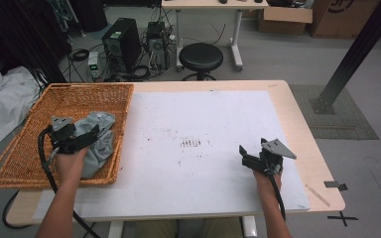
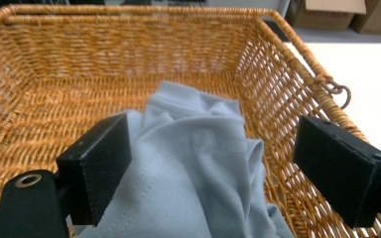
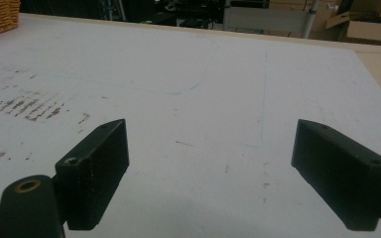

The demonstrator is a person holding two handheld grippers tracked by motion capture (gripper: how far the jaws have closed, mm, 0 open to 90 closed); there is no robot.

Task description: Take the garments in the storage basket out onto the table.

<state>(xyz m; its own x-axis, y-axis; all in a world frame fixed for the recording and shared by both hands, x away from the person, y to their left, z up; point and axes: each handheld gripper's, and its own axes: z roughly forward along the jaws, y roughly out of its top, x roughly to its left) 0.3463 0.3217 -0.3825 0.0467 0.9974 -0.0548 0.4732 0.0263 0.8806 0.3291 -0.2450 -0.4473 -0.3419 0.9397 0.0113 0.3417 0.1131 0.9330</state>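
- While the left hand-held gripper (image 2: 211,168) hovers inside the wicker basket (image 2: 278,89), its jaws stand wide apart on either side of the crumpled grey cloth (image 2: 198,163), with nothing clamped.
- The cloth lies in the basket's near right corner, at the bench's (image 1: 297,129) left edge.
- The right hand-held gripper (image 3: 211,173), jaws apart and empty, sits low over the white mat (image 3: 178,89).

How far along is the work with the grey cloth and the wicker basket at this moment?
Done: the grey cloth lies bunched inside the wicker basket, nothing else sits on the white mat. In hand: the left hand-held gripper hovers over the cloth, jaws open on either side of it, not clamped. The right hand-held gripper is open above bare mat. Left: whether a grasp or a withdrawal follows cannot be told.
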